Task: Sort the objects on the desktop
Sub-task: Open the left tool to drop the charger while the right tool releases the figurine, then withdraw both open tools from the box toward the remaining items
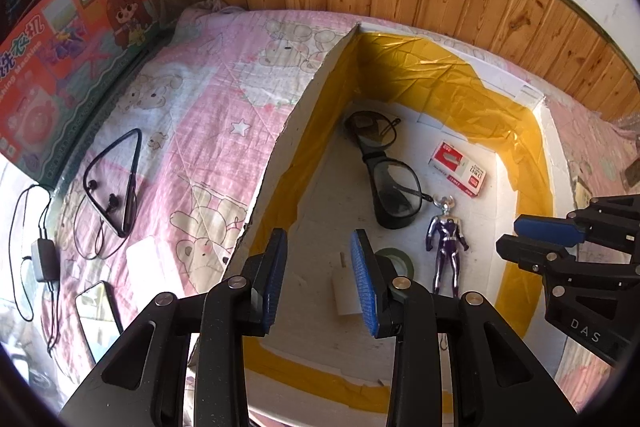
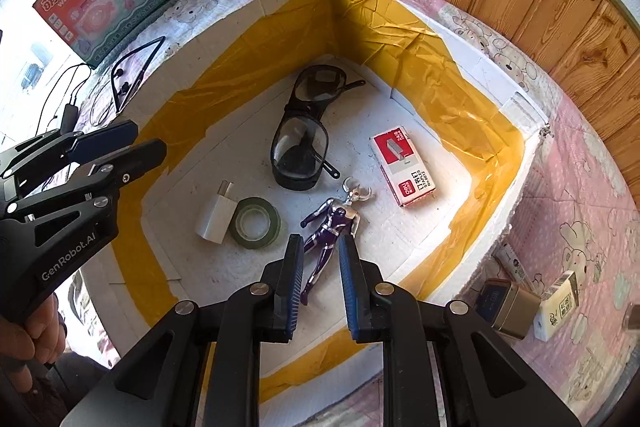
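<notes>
Left gripper (image 1: 319, 281): jaws apart, nothing between, over the foam box (image 1: 304, 115).
Right gripper (image 2: 319, 285): narrow gap, pads clear of the toy figure (image 2: 334, 223) lying below.

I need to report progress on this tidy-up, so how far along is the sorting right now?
Done: the goggles, staple box, toy figure, tape roll and white charger lie in the foam box. In hand: nothing; the left gripper and right gripper hold nothing. Left: the earphones, phone and small boxes on the blanket.
</notes>
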Demonstrator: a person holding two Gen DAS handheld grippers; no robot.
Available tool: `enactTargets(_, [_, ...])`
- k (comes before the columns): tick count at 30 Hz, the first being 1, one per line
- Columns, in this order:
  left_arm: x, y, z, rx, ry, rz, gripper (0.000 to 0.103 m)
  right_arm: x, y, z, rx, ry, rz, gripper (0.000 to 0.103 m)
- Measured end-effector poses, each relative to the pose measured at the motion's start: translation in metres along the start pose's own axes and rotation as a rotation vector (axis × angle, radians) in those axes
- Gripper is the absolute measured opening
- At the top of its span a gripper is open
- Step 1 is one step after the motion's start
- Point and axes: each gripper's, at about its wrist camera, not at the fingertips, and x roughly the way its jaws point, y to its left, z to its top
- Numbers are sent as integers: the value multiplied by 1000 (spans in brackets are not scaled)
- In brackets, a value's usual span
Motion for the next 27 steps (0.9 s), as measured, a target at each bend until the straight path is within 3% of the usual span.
enactTargets(8, [-25,-3,-7,2,-35,6,35,-29,21,-24,-85,-71,-8,27])
enactTargets(16, [-49,-18,-14,34,-79,-10,35,-77,29,-53,-95,-215,32,37])
enactTargets(27, [-80,-41,-31,58,-129,-44,35,-107,30,-100,-109,-357,47,37])
